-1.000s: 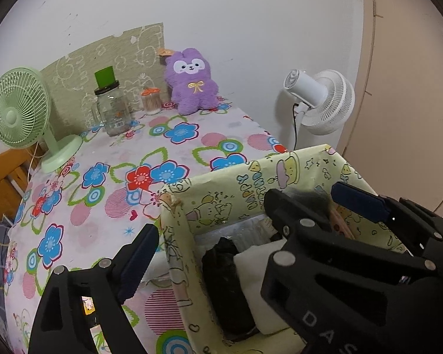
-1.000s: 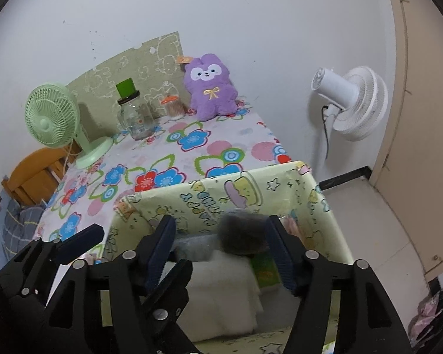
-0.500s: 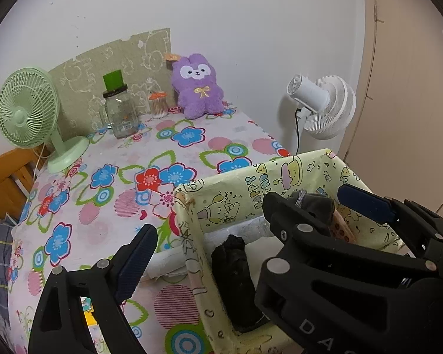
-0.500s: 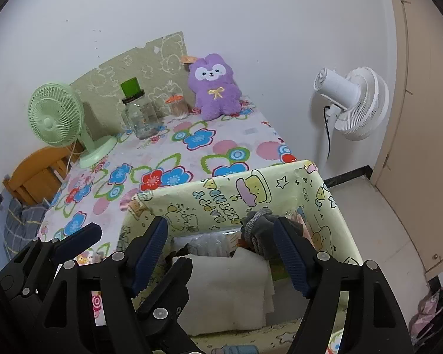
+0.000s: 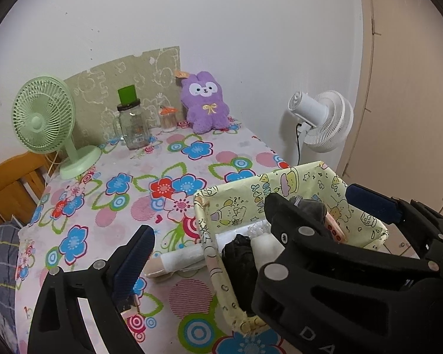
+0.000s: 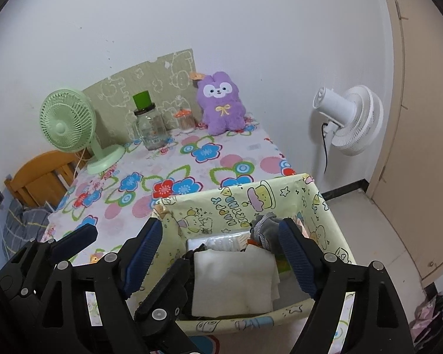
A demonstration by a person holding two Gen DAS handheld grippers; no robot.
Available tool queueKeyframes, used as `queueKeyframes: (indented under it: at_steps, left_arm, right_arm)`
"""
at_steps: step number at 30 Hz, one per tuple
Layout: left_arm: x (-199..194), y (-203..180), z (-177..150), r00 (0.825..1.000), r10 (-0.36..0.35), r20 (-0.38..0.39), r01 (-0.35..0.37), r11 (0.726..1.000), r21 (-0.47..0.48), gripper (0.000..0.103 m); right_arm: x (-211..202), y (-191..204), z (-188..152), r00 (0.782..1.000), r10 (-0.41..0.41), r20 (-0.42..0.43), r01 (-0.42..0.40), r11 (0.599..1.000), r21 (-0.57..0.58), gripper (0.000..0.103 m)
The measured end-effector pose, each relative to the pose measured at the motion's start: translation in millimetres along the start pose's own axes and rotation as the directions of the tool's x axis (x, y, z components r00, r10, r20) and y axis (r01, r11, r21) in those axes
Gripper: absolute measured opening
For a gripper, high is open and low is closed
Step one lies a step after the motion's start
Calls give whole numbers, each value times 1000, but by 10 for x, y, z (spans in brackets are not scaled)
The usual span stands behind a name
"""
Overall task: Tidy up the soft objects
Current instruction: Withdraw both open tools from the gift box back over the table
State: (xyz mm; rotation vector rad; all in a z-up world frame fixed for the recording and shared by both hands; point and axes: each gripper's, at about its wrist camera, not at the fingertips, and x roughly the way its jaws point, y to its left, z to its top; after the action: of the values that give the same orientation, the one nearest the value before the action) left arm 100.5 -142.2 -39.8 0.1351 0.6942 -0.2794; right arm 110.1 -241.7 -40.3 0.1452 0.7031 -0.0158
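Both grippers hover over the yellow fabric basket (image 6: 280, 197), fingers spread wide and gripping nothing. The right gripper (image 6: 221, 250) brackets the white folded cloth (image 6: 233, 280) and grey sock (image 6: 265, 227) inside, probably packed upright for space. Only the left wrist view shows a rolled sock (image 5: 174, 261) left outside on the tablecloth (image 5: 103, 206).

My right gripper (image 6: 221, 253) hangs wide open over the yellow cartoon-print basket (image 6: 325, 206) — inside lie a folded white cloth (image 6: 233, 280) and a grey sock (image 6: 265, 230) touching my right finger — with my left gripper (image 6: 109, 268) alongside.
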Motion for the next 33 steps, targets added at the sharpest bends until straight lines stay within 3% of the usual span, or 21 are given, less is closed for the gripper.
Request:
queueKeyframes:
  at_steps: [15,33]
  left_arm:
    - [-396,155,-26,997,8,80,-7,1000,-3,99]
    - [-782,397,-144,989,38,143,-35,999,-18,100]
  right_arm:
    - [-399,251,8,996,-18,85,21,999,-34,94]
    - [-745,648,-64,989,-10,149,22,997,-78,95]
